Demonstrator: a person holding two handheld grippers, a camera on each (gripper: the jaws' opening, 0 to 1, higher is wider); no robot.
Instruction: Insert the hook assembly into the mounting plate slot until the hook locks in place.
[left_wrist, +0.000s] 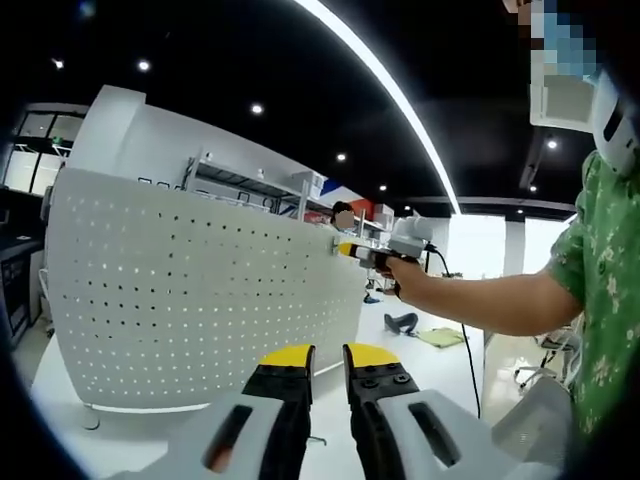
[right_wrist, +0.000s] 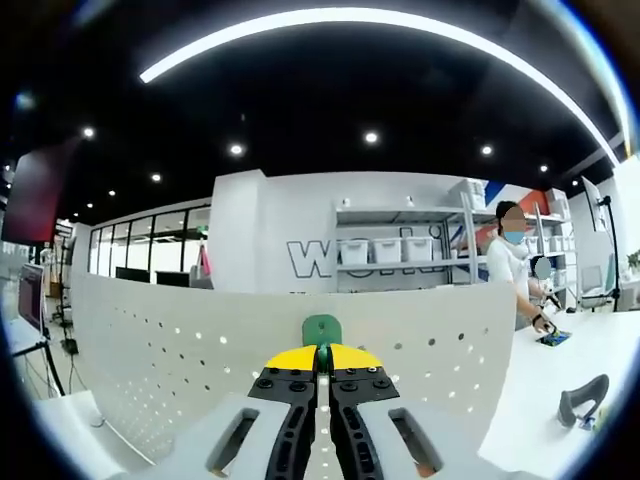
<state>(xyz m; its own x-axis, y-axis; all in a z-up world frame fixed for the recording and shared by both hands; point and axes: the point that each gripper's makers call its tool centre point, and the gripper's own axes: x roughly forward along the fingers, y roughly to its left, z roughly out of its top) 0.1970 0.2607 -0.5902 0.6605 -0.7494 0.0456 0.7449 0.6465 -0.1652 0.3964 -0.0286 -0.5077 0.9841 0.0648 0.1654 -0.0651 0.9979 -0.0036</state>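
Dark ceiling with a long curved light strip (right_wrist: 380, 25) and small round spotlights spans both views; beneath it stand white walls and metal shelving (right_wrist: 405, 250) bearing pale bins. Standing upright on the smooth white worktop (left_wrist: 140, 440) is the mounting plate (left_wrist: 200, 300), a white, curved sheet perforated with a regular grid of small round holes.

Left gripper view: my left gripper (left_wrist: 327, 362) has black fingers with yellow tips held narrowly apart, nothing between them, aimed at the plate's lower part near the worktop's front edge. My right gripper (left_wrist: 365, 252) appears at the plate's upper far edge, held by a hand with a bare forearm and a green patterned sleeve (left_wrist: 600, 290).

Right gripper view: my right gripper (right_wrist: 322, 358) has its yellow-tipped fingers pressed together on the hook assembly (right_wrist: 322, 330), a small green plastic piece with a rounded top, which sits against the plate's top rim (right_wrist: 400, 295); whether it sits in a slot I cannot tell. A grey curved object (right_wrist: 583, 400) lies near the worktop's right edge. A person (right_wrist: 515, 260) stands beyond.
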